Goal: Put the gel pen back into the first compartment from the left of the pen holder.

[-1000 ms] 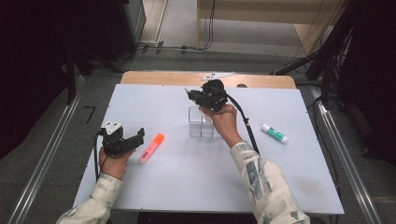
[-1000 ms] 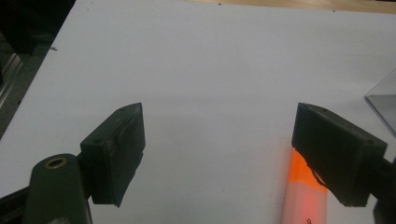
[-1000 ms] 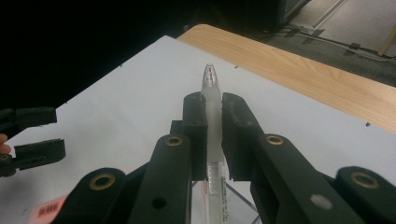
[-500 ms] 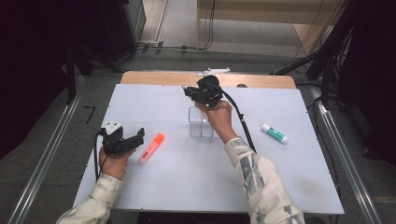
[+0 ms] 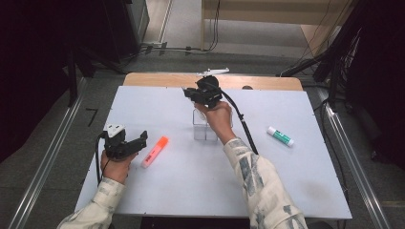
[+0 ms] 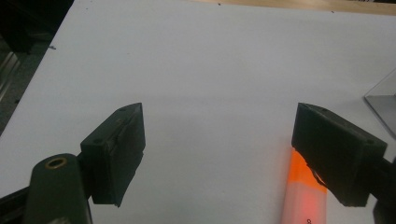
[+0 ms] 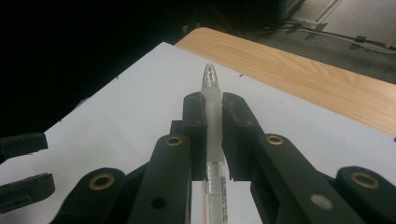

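Observation:
My right gripper [image 7: 214, 105] is shut on a clear pen [image 7: 211, 84] that lies lengthwise between the jaws, tip pointing past them. From above, the right gripper [image 5: 187, 92] is raised over the far edge of a clear plastic box [image 5: 205, 129] at the table's middle. An orange highlighter [image 5: 155, 151] lies flat at the left. Just left of it, low near the table, my left gripper [image 5: 142, 138] stands open with nothing between its fingers. The left gripper view shows the open left gripper [image 6: 217, 140] with the highlighter [image 6: 303, 196] partly behind the right-hand jaw.
A white glue stick with a green cap [image 5: 280, 136] lies at the right of the white table [image 5: 286, 191]. A wooden strip [image 5: 267, 82] runs along the far edge. The box's corner [image 6: 383, 105] shows at the right. Metal rails flank the table.
The right hand with the pen has shifted leftward above the clear box. The left hand and the highlighter have stayed put.

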Demonstrator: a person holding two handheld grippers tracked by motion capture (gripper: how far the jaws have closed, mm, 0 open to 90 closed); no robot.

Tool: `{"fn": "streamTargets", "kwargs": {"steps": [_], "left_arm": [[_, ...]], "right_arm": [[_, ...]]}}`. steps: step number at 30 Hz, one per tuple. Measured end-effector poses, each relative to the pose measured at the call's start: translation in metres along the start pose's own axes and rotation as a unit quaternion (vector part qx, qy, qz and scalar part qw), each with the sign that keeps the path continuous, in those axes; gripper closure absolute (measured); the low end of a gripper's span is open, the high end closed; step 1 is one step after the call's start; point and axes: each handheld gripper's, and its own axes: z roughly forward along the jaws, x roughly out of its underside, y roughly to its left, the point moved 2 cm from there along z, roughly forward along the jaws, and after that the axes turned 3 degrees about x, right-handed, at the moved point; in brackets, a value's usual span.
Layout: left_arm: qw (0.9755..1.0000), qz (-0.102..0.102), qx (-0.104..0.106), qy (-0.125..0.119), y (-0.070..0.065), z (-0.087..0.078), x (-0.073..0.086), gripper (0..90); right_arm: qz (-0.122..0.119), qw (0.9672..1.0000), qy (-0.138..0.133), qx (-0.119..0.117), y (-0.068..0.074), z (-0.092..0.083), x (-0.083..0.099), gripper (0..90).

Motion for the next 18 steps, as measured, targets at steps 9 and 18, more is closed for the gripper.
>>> {"fn": "streamTargets", "kwargs": {"steps": [9,18], "left_arm": [[1.0,0.0,0.0,0.0,-0.0001,0.0006,0.0002,17.7],[1.0,0.0,0.0,0.0,-0.0001,0.0004,0.0003,17.7]], "right_arm": [[0.003,1.0,0.003,0.0,-0.0005,0.002,0.0007,78.5],[0.008,1.0,-0.001,-0.002,-0.0013,-0.0007,-0.0005,78.5]]}}
